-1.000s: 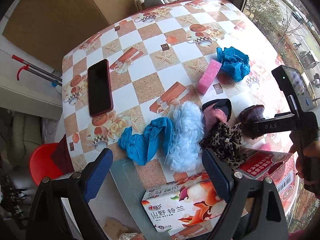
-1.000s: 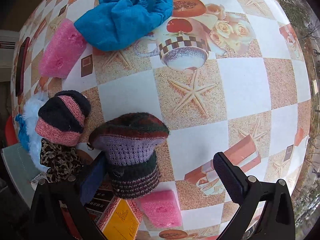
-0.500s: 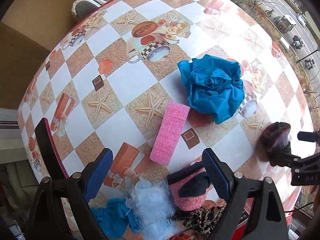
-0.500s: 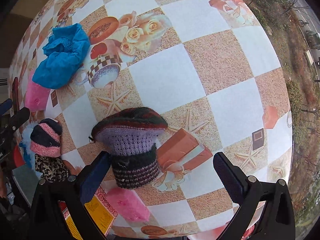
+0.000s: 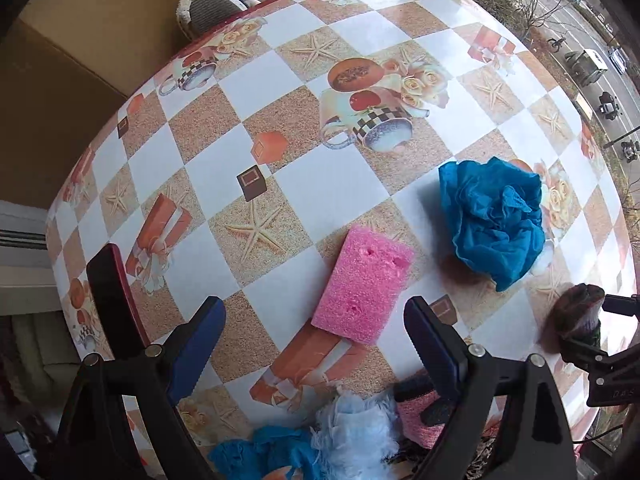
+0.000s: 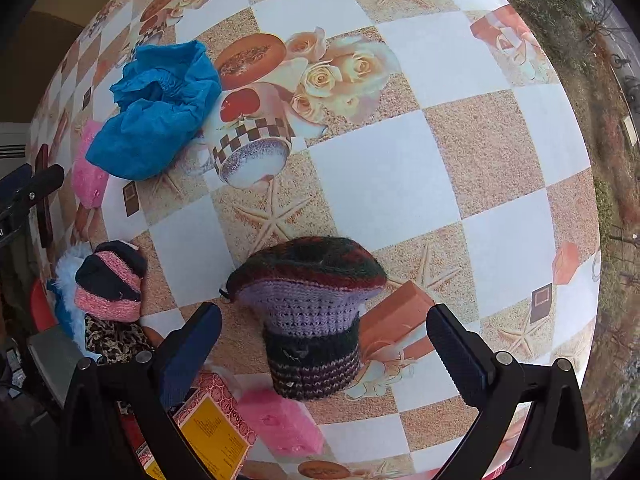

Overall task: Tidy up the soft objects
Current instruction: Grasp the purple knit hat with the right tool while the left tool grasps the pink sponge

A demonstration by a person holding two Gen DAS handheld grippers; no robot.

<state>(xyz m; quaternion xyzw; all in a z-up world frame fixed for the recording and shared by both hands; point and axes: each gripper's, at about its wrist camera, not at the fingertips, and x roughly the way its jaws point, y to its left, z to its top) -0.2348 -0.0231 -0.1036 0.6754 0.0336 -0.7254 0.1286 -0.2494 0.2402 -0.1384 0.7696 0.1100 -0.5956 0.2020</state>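
Left gripper [image 5: 314, 344] hanging wide open over the checkered table [image 5: 332, 184], nothing pinched, pink sponge [image 5: 362, 290] lying flat just ahead of the blue pads with the crumpled blue cloth [image 5: 494, 220] off to its right. Right gripper [image 6: 324, 344] spread apart too, knitted purple-and-dark hat [image 6: 310, 312] sitting between the fingers but not squeezed. Over on the left of the right wrist view: pink-and-black knit piece [image 6: 110, 280] on a leopard-print one [image 6: 114, 338], second pink sponge [image 6: 280, 422] beside a printed box [image 6: 210, 428].
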